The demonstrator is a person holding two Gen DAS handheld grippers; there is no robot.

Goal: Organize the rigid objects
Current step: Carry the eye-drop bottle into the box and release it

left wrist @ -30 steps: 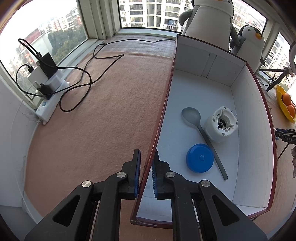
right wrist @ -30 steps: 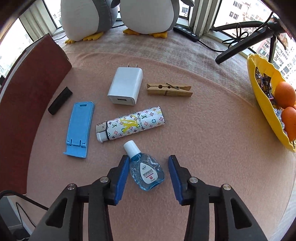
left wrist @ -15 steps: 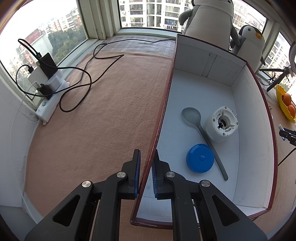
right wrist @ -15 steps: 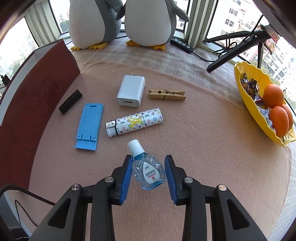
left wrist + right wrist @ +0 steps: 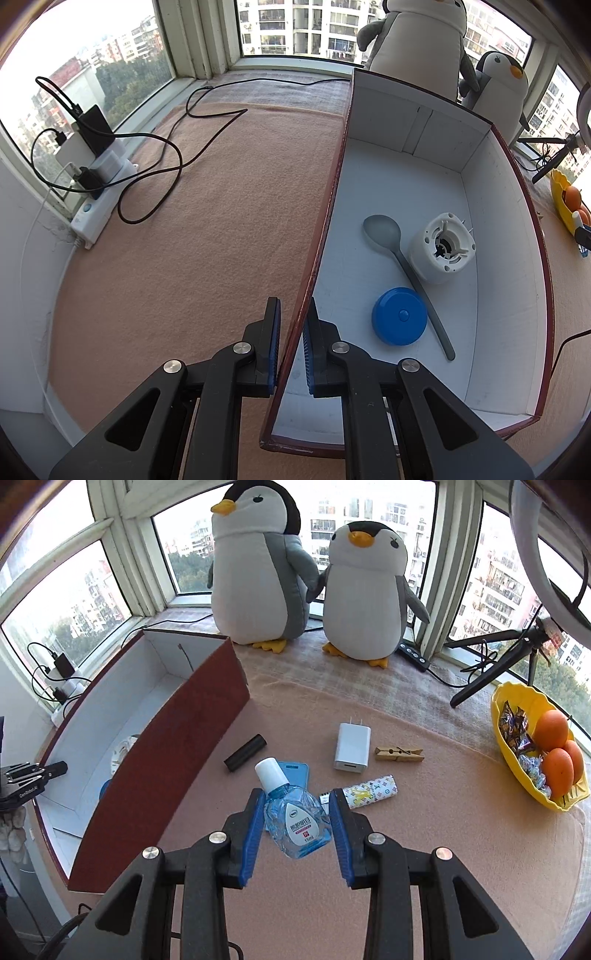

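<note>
My right gripper (image 5: 297,825) is shut on a small blue eye-drop bottle (image 5: 295,818) with a white cap, held above the pink mat. Below it lie a blue phone stand (image 5: 295,773), a patterned lighter (image 5: 371,790), a white charger plug (image 5: 352,746), a wooden clothespin (image 5: 399,755) and a black stick (image 5: 245,752). My left gripper (image 5: 292,338) is shut on the left wall of the red-brown box (image 5: 317,236). Inside the white-lined box lie a grey spoon (image 5: 399,258), a white round appliance part (image 5: 441,247) and a blue round lid (image 5: 399,315).
Two plush penguins (image 5: 266,565) stand at the window behind the mat. A yellow bowl (image 5: 515,771) with oranges and sweets sits at the right. A tripod (image 5: 498,661) leans at the back right. A power strip with cables (image 5: 96,177) lies left of the box.
My right gripper has closed on the eye-drop bottle and lifted it off the mat, tilting up so the box and penguins come into view. The left gripper has not moved.
</note>
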